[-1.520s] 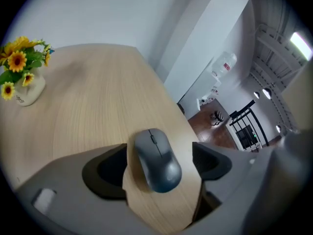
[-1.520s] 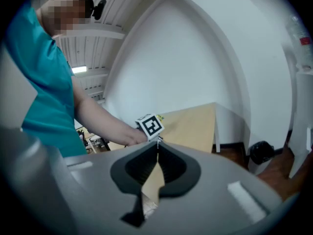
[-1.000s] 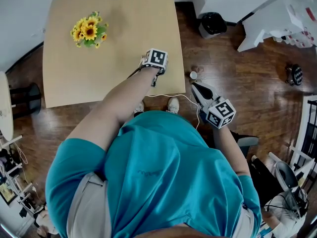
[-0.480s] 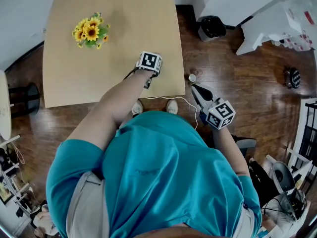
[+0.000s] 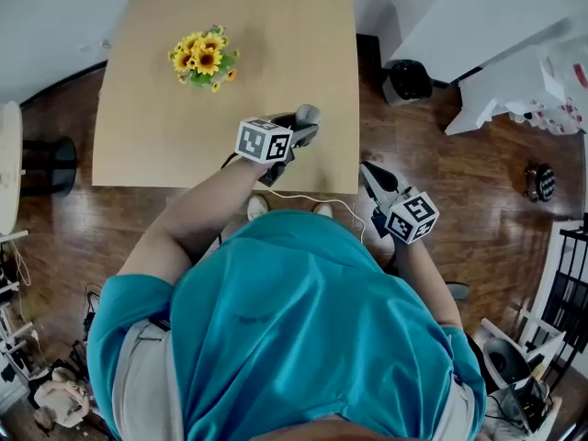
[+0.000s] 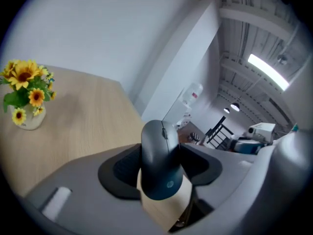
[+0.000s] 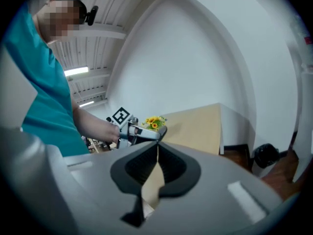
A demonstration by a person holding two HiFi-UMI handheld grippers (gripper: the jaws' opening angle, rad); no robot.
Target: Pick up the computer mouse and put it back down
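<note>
Mouse [image 6: 159, 166] now off table [image 5: 276, 44], in freshly closed left claw [image 5: 296, 134]

teal shirt [image 5: 303, 338], beige trousers [image 5: 152, 384], grey left tool [image 5: 300, 129]

Computer mouse [image 6: 161, 166]: dark grey, smooth rounded shell, scroll wheel in a slot along the top, small round logo near the rear. Pinched at its sides between the black pads of the left gripper [image 5: 296, 134], nose pointing away from that gripper and tipped upward. Clear of the wooden table [image 5: 276, 53], in the air over its near right part. In the head view only the pale-looking front end [image 5: 307, 115] shows; any cord cannot be made out.
</note>
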